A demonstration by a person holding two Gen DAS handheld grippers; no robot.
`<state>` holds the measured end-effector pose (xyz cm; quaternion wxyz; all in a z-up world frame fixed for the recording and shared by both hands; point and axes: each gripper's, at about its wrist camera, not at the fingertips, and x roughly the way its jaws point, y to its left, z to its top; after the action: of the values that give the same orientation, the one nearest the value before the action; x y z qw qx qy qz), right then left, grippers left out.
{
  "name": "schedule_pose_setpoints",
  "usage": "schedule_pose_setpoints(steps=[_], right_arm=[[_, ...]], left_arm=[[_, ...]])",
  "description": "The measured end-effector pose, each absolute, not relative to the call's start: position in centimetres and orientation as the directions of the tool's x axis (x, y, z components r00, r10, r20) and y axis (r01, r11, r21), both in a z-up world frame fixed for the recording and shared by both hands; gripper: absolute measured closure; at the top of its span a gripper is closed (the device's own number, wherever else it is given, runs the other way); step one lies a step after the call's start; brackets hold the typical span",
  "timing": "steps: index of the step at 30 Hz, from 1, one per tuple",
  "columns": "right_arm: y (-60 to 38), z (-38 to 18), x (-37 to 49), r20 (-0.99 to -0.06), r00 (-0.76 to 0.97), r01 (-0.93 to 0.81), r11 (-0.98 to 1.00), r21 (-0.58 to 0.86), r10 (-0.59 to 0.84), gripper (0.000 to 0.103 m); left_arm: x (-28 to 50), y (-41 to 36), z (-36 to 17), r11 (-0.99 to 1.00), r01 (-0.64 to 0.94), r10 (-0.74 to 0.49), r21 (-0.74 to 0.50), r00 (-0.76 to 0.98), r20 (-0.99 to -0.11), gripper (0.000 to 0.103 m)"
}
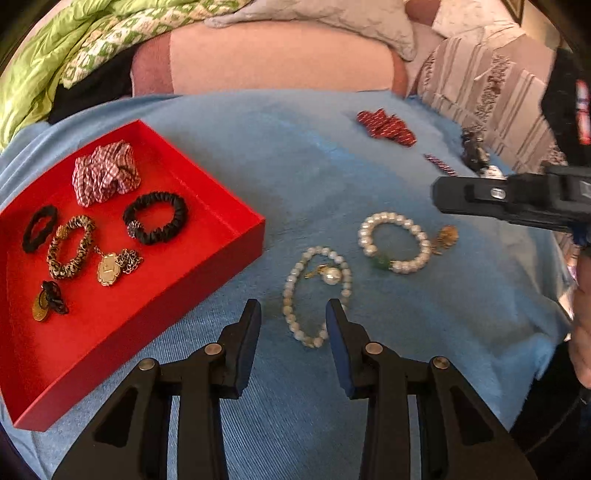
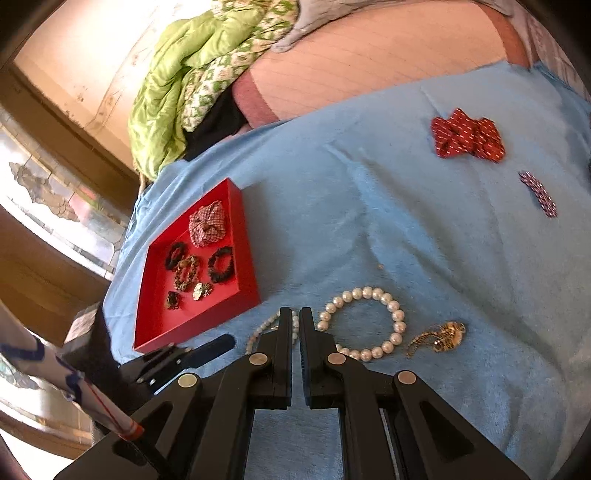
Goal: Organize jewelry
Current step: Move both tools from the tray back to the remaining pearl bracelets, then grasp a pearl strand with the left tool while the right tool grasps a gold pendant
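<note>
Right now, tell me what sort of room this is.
Probably a bedroom: the jewelry lies on a blue blanket spread over a bed, with a rumpled green quilt and a pillow heaped behind it.

Right gripper (image 2: 295, 319) fingers nearly closed, empty; pearl bracelet (image 2: 364, 323) just right of them; red tray (image 2: 195, 328) left.

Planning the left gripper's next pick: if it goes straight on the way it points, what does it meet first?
Probably the pale bead necklace: the open left gripper already brackets its near end on the blue cloth. Height above it is unclear.
</note>
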<state>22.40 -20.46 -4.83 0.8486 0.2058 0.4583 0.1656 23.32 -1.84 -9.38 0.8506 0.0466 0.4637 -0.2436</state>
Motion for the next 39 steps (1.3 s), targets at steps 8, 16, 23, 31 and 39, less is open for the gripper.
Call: schedule_pose_setpoints(steps=[8, 16, 23, 31, 39], right_arm=[[-18.9, -5.5, 22.9, -0.719, 0.505, -0.138, 0.867, 0.48, 0.478, 0.098], [-19.7, -5.7, 23.3, -0.712, 0.524, -0.101, 0.864, 0.493, 0.467, 0.098], [-18.0, -7.2, 23.8, -0.743, 0.482, -0.124, 0.876, 0.467, 0.464, 0.098], [-13.8, -9.2, 24.6, -0.776, 0.424, -0.197, 0.884, 0.425, 0.467, 0.098], [-11.2, -9.9, 25.1, -0.802, 0.465, -0.23, 0.926, 0.299, 0.375, 0.087]], left_arm=[[23.8, -3.0, -8.8, 0.885, 0.461, -0.331, -0.072, 0.512, -0.793, 0.098], [21.6, 0.6, -2.2, 0.802, 0.542, -0.576, -0.253, 0.587, -0.568, 0.098], [21.2, 3.7, 0.4, 0.786, 0.537, -0.616, -0.308, 0.634, -0.468, 0.098], [22.2, 6.2, 0.0, 0.826, 0.458, -0.564, -0.328, 0.669, -0.485, 0.098], [22.3, 7.1, -0.2, 0.831, 0.449, -0.557, -0.329, 0.671, -0.489, 0.098]])
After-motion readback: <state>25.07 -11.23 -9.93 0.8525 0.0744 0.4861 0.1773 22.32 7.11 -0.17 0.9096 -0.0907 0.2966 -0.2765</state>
